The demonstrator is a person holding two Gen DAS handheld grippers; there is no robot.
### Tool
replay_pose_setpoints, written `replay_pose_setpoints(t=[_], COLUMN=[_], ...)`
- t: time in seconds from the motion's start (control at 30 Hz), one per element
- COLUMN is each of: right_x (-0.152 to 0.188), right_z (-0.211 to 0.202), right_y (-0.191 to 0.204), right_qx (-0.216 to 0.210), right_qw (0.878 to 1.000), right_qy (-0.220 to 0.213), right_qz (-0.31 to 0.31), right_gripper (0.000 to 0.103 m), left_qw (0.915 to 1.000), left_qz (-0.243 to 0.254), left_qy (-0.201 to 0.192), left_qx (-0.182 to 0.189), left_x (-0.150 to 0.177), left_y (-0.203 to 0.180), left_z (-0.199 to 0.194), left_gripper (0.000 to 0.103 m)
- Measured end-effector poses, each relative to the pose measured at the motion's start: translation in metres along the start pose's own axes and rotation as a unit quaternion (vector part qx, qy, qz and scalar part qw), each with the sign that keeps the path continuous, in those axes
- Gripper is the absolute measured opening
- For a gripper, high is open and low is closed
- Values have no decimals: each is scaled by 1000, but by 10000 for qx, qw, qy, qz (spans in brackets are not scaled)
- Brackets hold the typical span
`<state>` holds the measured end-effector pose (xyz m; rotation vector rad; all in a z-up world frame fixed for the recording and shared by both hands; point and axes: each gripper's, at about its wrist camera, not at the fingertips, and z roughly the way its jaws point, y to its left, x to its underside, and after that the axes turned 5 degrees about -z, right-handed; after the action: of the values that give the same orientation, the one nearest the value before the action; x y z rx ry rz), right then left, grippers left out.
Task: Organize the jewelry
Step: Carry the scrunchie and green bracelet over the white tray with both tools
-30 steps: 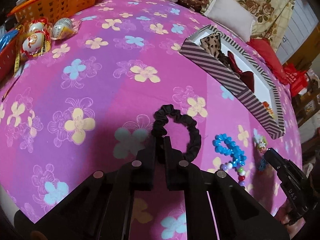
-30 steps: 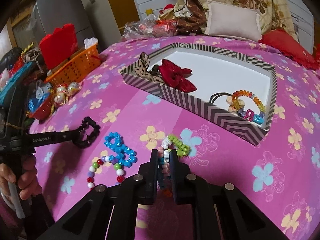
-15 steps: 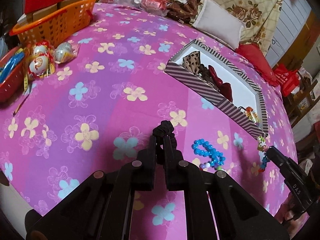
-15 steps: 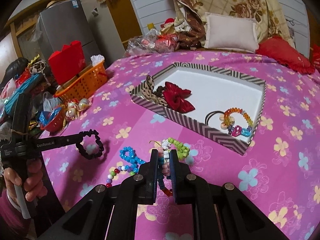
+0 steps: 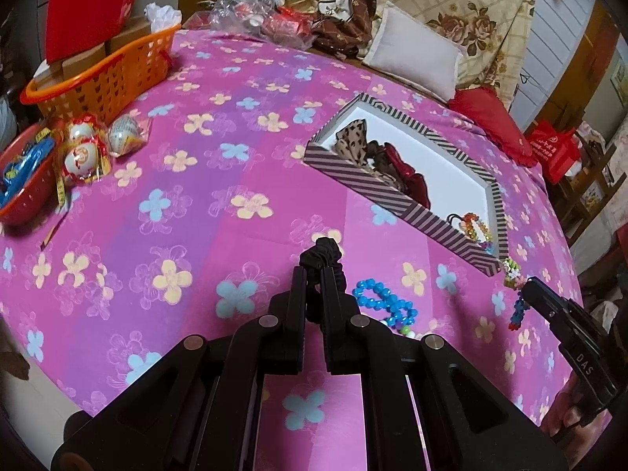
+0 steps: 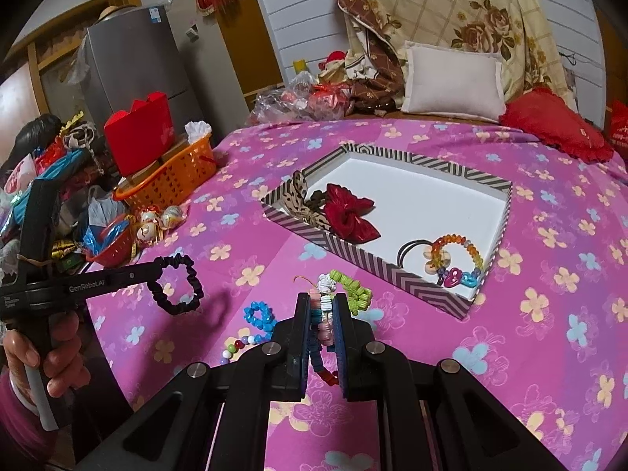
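Note:
My left gripper [image 5: 313, 274] is shut on a black scrunchie [image 5: 322, 253], held in the air above the pink flowered cloth; in the right wrist view the scrunchie [image 6: 178, 284] hangs as a loop from that gripper [image 6: 155, 274]. My right gripper [image 6: 322, 298] is shut on a multicoloured bead bracelet [image 6: 324, 314] with green, white, pink and blue beads, also lifted off the cloth; the same bracelet [image 5: 515, 290] dangles in the left wrist view. The striped box [image 6: 408, 278] with a white floor lies ahead, holding bows and bracelets. A blue bead bracelet [image 6: 259, 316] lies on the cloth.
An orange basket [image 5: 106, 74] with a red box, wrapped eggs [image 5: 84, 149] and a red bowl [image 5: 23, 196] crowd the left edge. A white pillow [image 6: 451, 82], red cushion [image 6: 553, 125] and plastic-wrapped clutter line the far side. A person's hand [image 6: 47, 357] grips the left handle.
Both grippers have risen off the cloth, the left lifting the black scrunchie and the right lifting the bead bracelet. The box and the far side of the bed now show more fully.

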<state>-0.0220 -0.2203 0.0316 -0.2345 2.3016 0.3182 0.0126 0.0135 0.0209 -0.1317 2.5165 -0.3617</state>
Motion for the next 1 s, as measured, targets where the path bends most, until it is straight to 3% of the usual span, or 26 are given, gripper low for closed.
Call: replay_pose_setpoints(t=[0.4, 1.0], right_x=[-6, -29], right_z=[-10, -13], right_y=[-7, -35], right_qx=[57, 241], right_qw=[9999, 9996], right_qy=[-83, -157], right_qz=[-12, 78], right_gripper=[10, 10], left_qw=[9997, 9976], left_qz=[207, 653], left_qy=[-101, -205], left_qx=[4, 119], left_x=[-8, -38], left_y=[-19, -79], left_z=[-10, -7], left_gripper=[5, 6])
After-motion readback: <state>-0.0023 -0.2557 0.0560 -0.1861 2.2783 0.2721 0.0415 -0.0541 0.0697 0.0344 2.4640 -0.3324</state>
